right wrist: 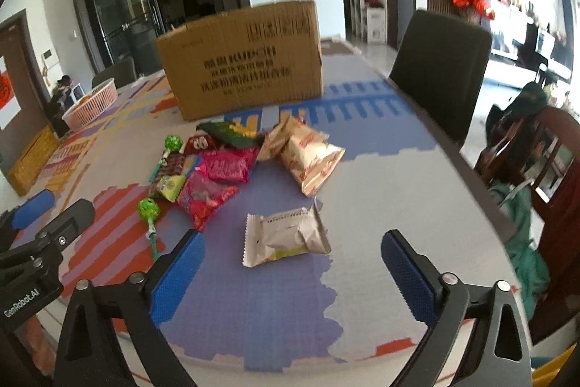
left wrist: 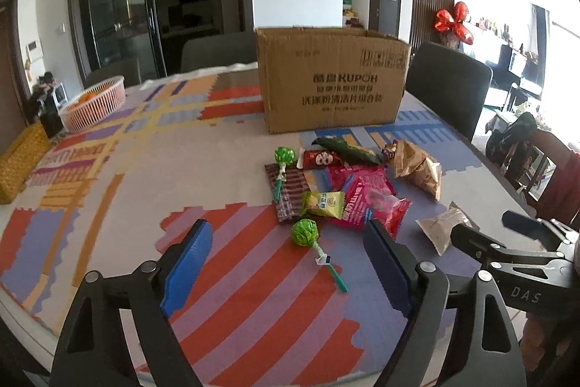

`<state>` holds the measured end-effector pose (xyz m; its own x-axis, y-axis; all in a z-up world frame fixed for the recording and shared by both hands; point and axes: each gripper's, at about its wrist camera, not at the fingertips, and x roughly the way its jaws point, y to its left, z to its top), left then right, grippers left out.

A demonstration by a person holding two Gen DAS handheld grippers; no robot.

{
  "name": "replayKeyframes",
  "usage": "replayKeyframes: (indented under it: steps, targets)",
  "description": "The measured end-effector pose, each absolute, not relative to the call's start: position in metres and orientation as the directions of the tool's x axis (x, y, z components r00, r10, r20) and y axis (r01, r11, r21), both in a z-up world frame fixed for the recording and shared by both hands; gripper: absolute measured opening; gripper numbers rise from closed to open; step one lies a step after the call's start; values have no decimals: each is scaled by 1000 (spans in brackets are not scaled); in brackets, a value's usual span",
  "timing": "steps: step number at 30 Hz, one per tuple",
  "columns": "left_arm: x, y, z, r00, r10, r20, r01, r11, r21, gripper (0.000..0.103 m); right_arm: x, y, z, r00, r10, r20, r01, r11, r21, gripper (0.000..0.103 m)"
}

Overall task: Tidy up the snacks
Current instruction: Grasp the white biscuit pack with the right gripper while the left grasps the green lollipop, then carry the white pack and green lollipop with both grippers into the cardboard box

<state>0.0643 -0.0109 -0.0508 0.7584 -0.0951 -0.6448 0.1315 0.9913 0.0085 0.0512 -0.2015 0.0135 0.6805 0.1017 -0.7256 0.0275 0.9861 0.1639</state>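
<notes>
Silver snack packet (right wrist: pixel 286 236) lies at twelve o'clock from my right gripper (right wrist: pixel 291 263), long side across, between its wide-apart fingers; left gripper (left wrist: pixel 286 254), apart too, sits farther off.

The counter (left wrist: pixel 152 169) wears a patterned cover in red, purple, blue and orange. At upper centre stands a cardboard box (left wrist: pixel 331 78); at far left a pink basket (left wrist: pixel 95 102). Mid-frame lies a heap of snack packets (left wrist: pixel 348 191), with a green lollipop (left wrist: pixel 306 233) just below it and a beige packet (right wrist: pixel 286 238) apart at lower right.
</notes>
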Motion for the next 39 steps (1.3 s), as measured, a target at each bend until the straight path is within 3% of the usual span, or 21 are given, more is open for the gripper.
replayKeyframes:
  steps: [8,18,28,39]
  targets:
    - [91,-15,-73,716,-100,-691,134,991,-5,69,75,-201,-14,591,149,-793,35,977,210,82]
    - [114,-22,-96,637,-140,-758,155,987,-53,52,89,-198,-20,564,161,-810,24,977,210,70]
    - [127,-27,-109,594,-158,-789,178,982,-63,26,96,-185,-17,565,163,-809,-32,984,176,44]
    - [109,-31,-93,619,-179,-764,206,977,-62,26,85,-185,-2,607,152,-780,-41,986,160,43]
